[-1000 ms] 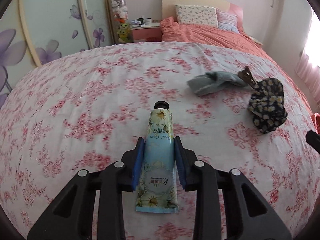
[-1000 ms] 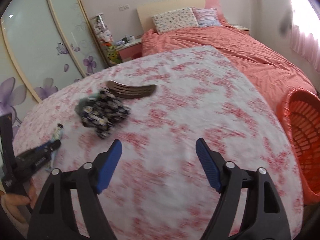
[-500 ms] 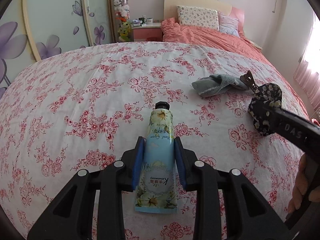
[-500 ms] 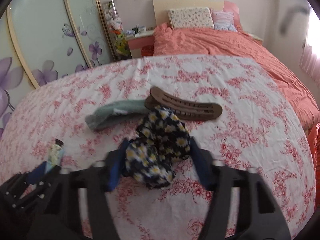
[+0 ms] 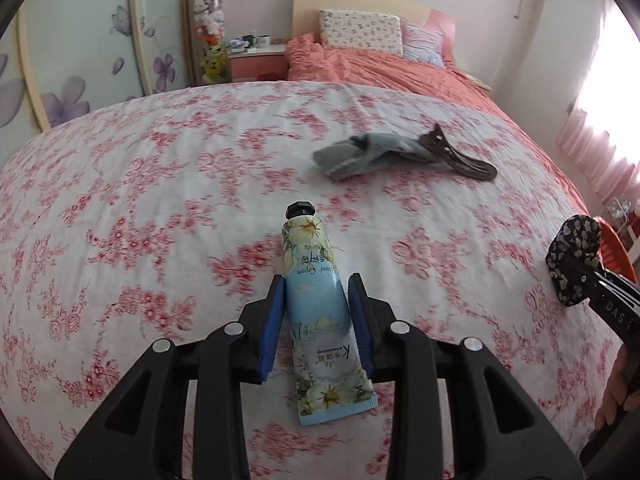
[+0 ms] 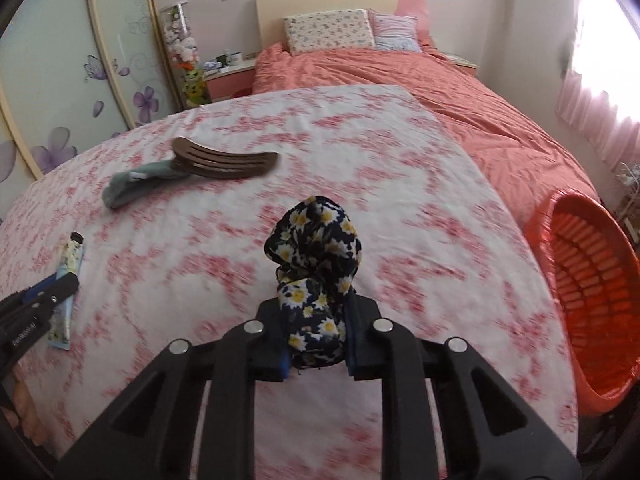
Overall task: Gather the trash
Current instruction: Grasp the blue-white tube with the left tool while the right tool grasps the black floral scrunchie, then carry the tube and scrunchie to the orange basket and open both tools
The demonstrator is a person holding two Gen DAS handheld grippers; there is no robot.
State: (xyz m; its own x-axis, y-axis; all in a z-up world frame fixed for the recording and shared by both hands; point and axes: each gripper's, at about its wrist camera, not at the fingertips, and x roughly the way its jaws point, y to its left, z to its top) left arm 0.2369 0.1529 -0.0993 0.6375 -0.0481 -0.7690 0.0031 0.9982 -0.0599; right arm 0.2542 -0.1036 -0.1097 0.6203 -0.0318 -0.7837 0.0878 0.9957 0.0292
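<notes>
My left gripper is shut on a light-blue hand cream tube with a black cap, held just above the flowered sheet; it also shows in the right wrist view. My right gripper is shut on a dark daisy-print scrunchie and holds it above the sheet; the scrunchie also shows at the right of the left wrist view. An orange basket stands beside the bed at the right.
A grey sock and a brown hair clip lie together further up the bed; both show in the left wrist view, sock and clip. A coral duvet and pillows lie beyond. A nightstand stands by the wardrobe.
My right gripper closed on the scrunchie, lifted it off the sheet and swung right toward the basket. My left gripper kept hold of the tube.
</notes>
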